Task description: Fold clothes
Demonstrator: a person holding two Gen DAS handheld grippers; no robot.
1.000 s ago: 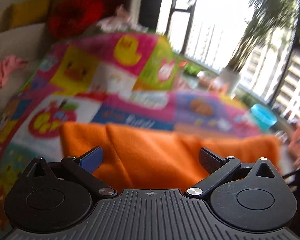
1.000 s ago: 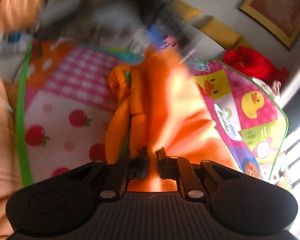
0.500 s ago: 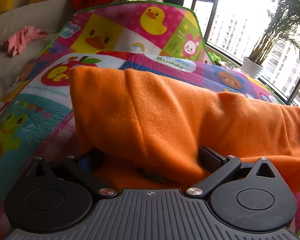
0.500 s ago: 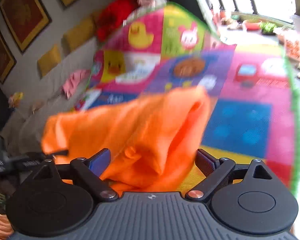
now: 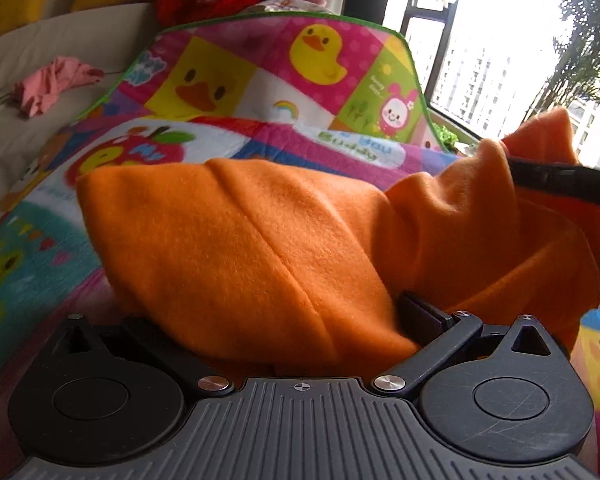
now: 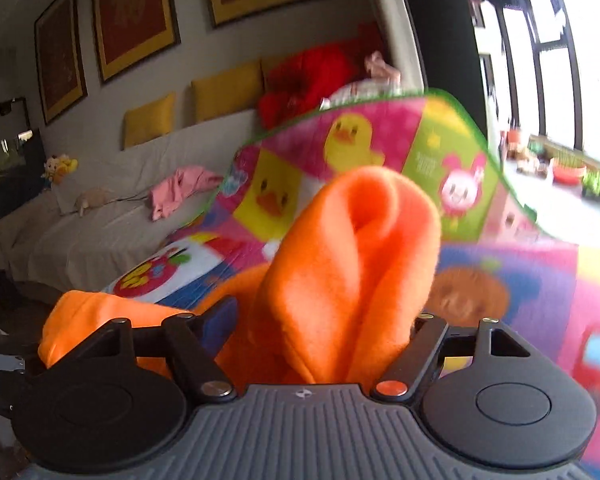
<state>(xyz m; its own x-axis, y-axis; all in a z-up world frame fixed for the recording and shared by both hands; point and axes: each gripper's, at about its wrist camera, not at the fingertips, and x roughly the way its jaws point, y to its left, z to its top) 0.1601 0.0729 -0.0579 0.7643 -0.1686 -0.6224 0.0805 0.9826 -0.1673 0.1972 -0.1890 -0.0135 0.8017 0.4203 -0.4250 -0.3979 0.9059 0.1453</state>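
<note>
An orange fleece garment (image 5: 260,240) lies bunched on a colourful cartoon play mat (image 5: 240,80). My left gripper (image 5: 284,316) is open, its jaws wide apart with a thick fold of the fleece between them; the left finger is hidden under the cloth. My right gripper (image 6: 320,328) is also open, and a rolled hump of the orange fleece (image 6: 360,260) sits between its fingers. The right gripper's dark finger shows at the right edge of the left wrist view (image 5: 560,180), against the far end of the garment.
A beige sofa (image 6: 100,232) with yellow cushions (image 6: 224,88), a pink garment (image 6: 180,192) and a red plush heap (image 6: 308,80) stands behind the mat. Large windows and potted plants (image 6: 568,168) are on the right.
The right gripper opened from its pinch on the fleece and swung round to face the sofa. Both grippers pushed in so the fleece bunches between their open jaws.
</note>
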